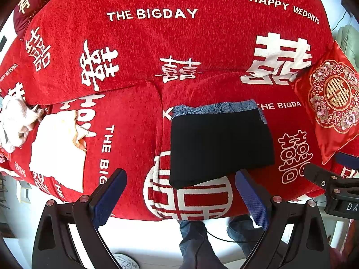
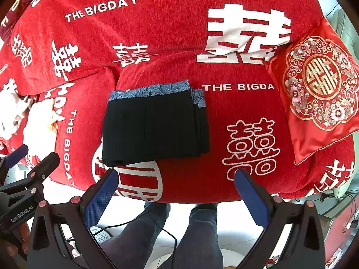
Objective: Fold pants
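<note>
The black pants [image 1: 221, 145] lie folded into a neat rectangle on the red sofa seat [image 1: 134, 139], with a blue patterned band along the far edge. In the right wrist view the same folded pants [image 2: 154, 125] sit left of centre, layered edges showing on their right side. My left gripper [image 1: 180, 179] hovers open just in front of the pants' near edge, with nothing between its blue pads. My right gripper [image 2: 176, 179] is also open and holds nothing, just before the seat's front edge. Each gripper shows at the edge of the other's view.
A red embroidered cushion [image 2: 318, 94] leans at the right end of the sofa. White and cream clothes [image 1: 56, 148] lie on the left seat cushion. A person's legs in jeans [image 2: 197, 235] stand on the white floor below the sofa's front edge.
</note>
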Demonstrator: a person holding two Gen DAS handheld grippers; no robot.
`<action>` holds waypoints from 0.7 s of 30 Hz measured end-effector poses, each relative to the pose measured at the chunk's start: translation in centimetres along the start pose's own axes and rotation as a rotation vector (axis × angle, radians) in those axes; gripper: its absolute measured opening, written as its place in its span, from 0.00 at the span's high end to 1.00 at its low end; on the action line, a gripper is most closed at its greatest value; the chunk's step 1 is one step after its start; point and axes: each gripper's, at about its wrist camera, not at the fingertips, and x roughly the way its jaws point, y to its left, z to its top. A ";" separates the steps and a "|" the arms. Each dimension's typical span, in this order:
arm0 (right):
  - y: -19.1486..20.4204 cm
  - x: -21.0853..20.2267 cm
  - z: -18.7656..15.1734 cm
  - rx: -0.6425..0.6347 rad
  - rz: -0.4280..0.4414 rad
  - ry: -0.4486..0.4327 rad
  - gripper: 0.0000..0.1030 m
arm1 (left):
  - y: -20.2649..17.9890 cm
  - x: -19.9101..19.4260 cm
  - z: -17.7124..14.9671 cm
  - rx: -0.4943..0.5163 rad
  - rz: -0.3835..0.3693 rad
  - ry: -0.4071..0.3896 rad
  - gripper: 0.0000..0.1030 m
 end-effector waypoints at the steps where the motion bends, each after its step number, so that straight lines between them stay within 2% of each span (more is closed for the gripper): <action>1: 0.0 0.0 0.0 0.000 0.000 0.000 0.00 | 0.0 -0.1 0.1 0.000 0.001 -0.001 0.05; 21: 0.3 0.0 -0.2 -0.004 0.001 0.002 0.00 | -0.7 -0.3 -0.4 -0.013 -0.013 -0.004 0.05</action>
